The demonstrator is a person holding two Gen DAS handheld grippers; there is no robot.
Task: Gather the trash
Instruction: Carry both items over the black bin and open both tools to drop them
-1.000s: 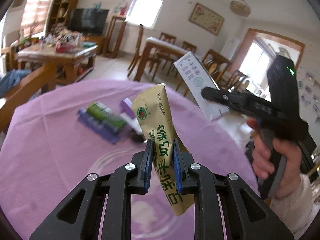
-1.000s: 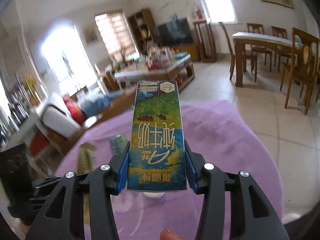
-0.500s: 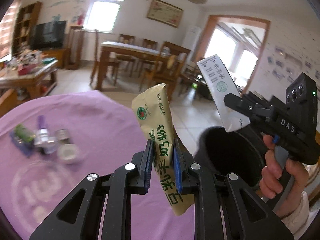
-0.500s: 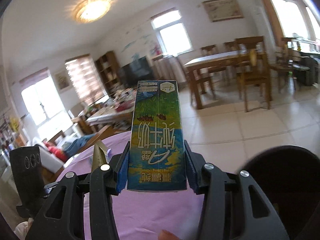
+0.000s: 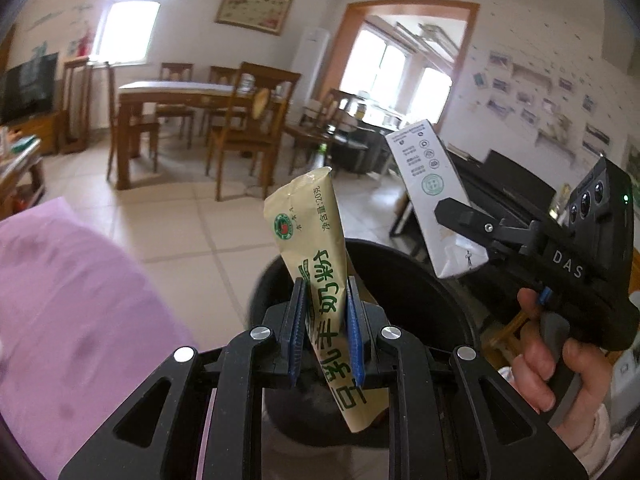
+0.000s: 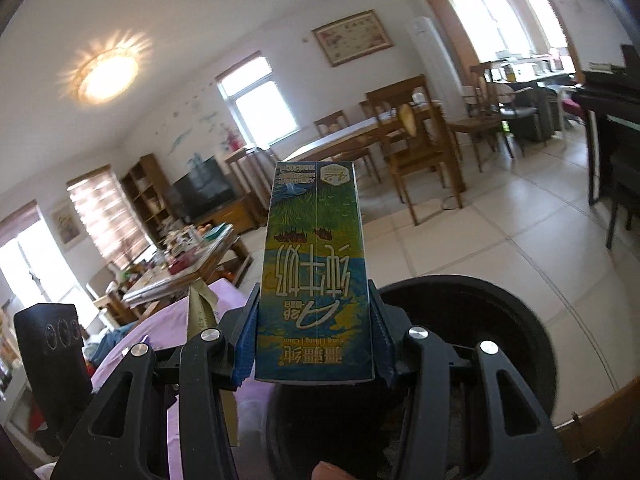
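Note:
My left gripper (image 5: pixel 326 308) is shut on a yellow milk-powder sachet (image 5: pixel 316 240) that stands upright between the blue pads. It hangs over the near rim of a black round trash bin (image 5: pixel 416 288). My right gripper (image 6: pixel 314 320) is shut on a blue-green milk carton (image 6: pixel 314 276), held upside down above the same bin (image 6: pixel 516 320). In the left wrist view the right gripper (image 5: pixel 452 216) shows at the right with the carton's white side (image 5: pixel 430 184) and a hand (image 5: pixel 540 364) on the grip. The sachet's tip (image 6: pixel 200 304) shows at the left in the right wrist view.
A table with a purple cloth (image 5: pixel 60 300) lies to the left of the bin. Tiled floor (image 5: pixel 192 224) stretches toward a wooden dining table with chairs (image 5: pixel 192 112). A dark piano (image 5: pixel 516 184) stands behind the bin at the right.
Both grippers have swung from over the purple table to the right, and the bin has come under them. The sachet and the carton stay gripped. The trash left on the table has gone out of view.

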